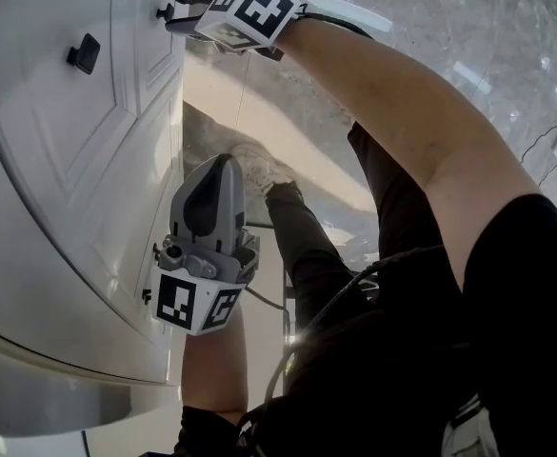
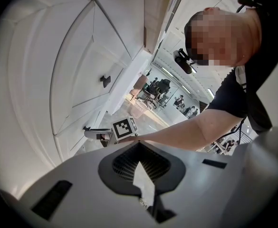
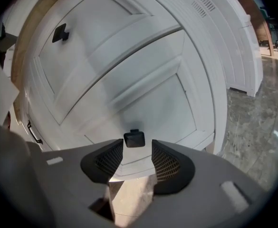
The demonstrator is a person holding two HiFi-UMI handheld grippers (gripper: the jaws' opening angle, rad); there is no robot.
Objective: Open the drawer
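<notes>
A white cabinet (image 1: 59,160) fills the left of the head view, with panelled drawer fronts and small black knobs. My right gripper (image 1: 181,17) reaches out at the top to one knob (image 1: 167,12). In the right gripper view the right gripper (image 3: 137,147) is open, and that square knob (image 3: 134,138) sits between its fingertips on a drawer front (image 3: 153,99). A second knob (image 3: 60,33) is on the panel above. My left gripper (image 1: 227,165) hangs back from the cabinet at mid-height. It (image 2: 139,146) is shut and holds nothing.
The person's legs and a shoe (image 1: 259,171) stand on the stone floor (image 1: 449,27) close to the cabinet. More white cabinets (image 3: 238,42) run on to the right. Chairs and people (image 2: 158,87) are far off in the room.
</notes>
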